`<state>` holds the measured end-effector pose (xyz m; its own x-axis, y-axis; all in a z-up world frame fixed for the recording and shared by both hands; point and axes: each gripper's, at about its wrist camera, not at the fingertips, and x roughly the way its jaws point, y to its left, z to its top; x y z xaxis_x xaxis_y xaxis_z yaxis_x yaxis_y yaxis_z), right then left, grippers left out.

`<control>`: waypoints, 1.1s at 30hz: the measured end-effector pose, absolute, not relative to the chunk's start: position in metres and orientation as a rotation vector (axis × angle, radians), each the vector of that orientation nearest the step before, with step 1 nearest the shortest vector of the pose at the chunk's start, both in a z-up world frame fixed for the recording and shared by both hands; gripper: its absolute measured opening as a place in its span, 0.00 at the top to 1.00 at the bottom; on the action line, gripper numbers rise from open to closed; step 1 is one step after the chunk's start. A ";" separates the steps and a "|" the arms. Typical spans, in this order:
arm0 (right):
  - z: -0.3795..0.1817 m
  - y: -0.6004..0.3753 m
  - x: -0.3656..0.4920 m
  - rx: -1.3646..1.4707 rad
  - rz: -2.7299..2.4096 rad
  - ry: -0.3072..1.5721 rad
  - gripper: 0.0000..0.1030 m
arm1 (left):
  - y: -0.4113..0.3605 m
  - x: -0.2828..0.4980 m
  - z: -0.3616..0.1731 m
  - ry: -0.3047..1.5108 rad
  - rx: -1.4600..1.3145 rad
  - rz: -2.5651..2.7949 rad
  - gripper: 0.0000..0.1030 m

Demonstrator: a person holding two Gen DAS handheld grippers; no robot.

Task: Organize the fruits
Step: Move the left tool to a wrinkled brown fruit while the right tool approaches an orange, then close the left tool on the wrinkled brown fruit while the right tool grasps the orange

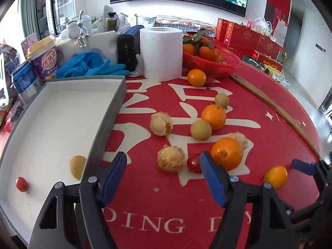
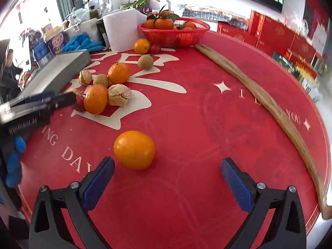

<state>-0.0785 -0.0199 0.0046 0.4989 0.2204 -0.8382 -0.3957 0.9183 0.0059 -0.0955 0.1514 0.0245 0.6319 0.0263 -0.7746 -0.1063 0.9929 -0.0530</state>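
I'm mid-sort: two pieces already sit in the shallow white tray w/ grey walls (image 1: pixel 116 103), a small red cherry tomato (image 1: pixel 21 184) and a yellowish round fruit (image 1: pixel 77 166) partly hidden by the tray wall. The rest lies loose on the red printed tablecloth (image 1: pixel 269 141).

Left gripper (image 1: pixel 164 178) hangs over the cloth just right of the tray, jaws fairly wide, nothing between the pads. A second red cherry tomato (image 1: pixel 194 163) sits right by its right finger, next to a peeled pale mandarin (image 1: pixel 171 159) and a big glossy orange (image 1: pixel 226 153). My guess: tomato is the left's next pick. It calls for shifting right so both pads straddle it w/o nudging the orange.

Right gripper (image 2: pixel 167 181) is wide open & empty, aimed down at the lone orange-yellow citrus (image 2: pixel 134 149), which sits ahead of the tips, nearer the left finger, apart from the main pile. Needs a move fwd and a bit left to centre it.

That citrus is slightly oval; long axis runs roughly left-right across the right wrist view, lying on its side. Can't see a stem end, so which way it points I can't tell.
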 end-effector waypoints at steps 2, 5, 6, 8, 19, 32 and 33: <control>0.003 -0.016 -0.078 -0.215 0.374 0.976 0.00 | 0.148 -0.094 0.025 0.888 -0.092 0.072 0.26; 0.003 -0.015 -0.076 -0.217 0.379 0.974 0.00 | 0.146 -0.097 0.026 0.887 -0.087 0.074 0.28; 0.003 -0.015 -0.076 -0.219 0.382 0.972 0.00 | 0.146 -0.099 0.026 0.885 -0.092 0.073 0.30; 0.002 -0.016 -0.076 -0.222 0.388 0.966 0.00 | 0.150 -0.102 0.027 0.885 -0.112 0.073 0.33; 0.002 -0.015 -0.077 -0.221 0.391 0.954 0.00 | 0.151 -0.097 0.019 0.914 -0.038 0.111 0.47; 0.002 -0.004 -0.070 -0.213 0.374 0.962 0.00 | 0.147 -0.086 0.011 0.940 -0.053 0.113 0.74; 0.002 -0.002 -0.071 -0.216 0.378 0.958 0.02 | 0.147 -0.088 0.011 0.940 -0.051 0.115 0.75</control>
<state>-0.0706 -0.0019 0.0023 0.5169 0.2178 -0.8278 -0.4064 0.9136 -0.0134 -0.0877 0.1466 0.0115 0.5843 0.0759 -0.8080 -0.1204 0.9927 0.0062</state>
